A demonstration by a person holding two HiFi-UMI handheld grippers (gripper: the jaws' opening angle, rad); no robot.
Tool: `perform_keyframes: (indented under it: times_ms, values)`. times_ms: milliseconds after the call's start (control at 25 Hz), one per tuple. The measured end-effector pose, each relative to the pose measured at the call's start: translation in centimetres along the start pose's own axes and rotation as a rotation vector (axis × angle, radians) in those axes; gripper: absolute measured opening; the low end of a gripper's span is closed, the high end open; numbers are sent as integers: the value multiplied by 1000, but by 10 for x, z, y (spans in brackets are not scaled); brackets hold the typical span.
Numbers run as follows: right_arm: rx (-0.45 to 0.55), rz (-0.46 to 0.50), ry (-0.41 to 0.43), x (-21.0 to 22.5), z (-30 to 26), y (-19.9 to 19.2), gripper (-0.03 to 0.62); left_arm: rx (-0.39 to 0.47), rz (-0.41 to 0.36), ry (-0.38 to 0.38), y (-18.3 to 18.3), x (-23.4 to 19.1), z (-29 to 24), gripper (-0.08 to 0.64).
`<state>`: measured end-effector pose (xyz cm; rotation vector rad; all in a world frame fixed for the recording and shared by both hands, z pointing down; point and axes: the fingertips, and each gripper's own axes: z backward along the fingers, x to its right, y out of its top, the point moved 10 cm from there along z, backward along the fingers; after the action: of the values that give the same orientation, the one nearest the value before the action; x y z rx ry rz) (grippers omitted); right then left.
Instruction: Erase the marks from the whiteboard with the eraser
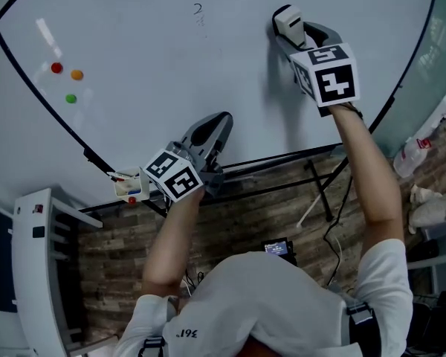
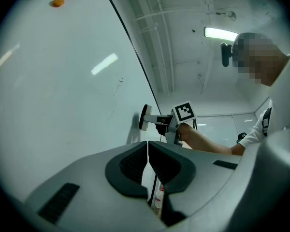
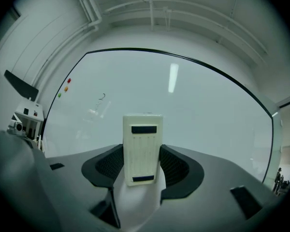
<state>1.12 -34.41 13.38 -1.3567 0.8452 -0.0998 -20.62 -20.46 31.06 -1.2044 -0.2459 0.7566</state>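
Note:
A large whiteboard fills the head view, with a faint dark mark near its top centre. My right gripper is shut on a cream eraser, pressed flat against the board to the right of that mark. In the right gripper view the eraser stands upright between the jaws, and the mark lies up and to its left. My left gripper is shut with nothing in it, low near the board's bottom edge; its jaws meet in the left gripper view.
Three magnets, red, orange and green, sit at the board's left. A small tray with markers hangs at the lower rail. A white rack stands at the left, a bottle at the right, a brick-pattern floor below.

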Motion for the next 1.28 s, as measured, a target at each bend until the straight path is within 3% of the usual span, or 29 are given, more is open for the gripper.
perform_keyframes:
  times_ms: [320,520,680,880,1080,1280]
  values:
    - [30,87,32,-37,-17,43,253,49,-29,-27,26,-5,7,11]
    - [55,217,29,-61,-25,77,253,64,-44,-25,40,-5,12,11]
    - [30,330,28,-72,-31,98,253,75,-47,-16,47,-3,17,11]
    - [-16,401,25,-78,-36,111,253,83,-52,-15,50,-1,20,11]
    - [-5,505,-55,-83,-33,124,253,84,-58,-32,51,0,18,11]
    - [3,722,-154,-99,-40,139,253,78,-50,-15,50,1,19,11]
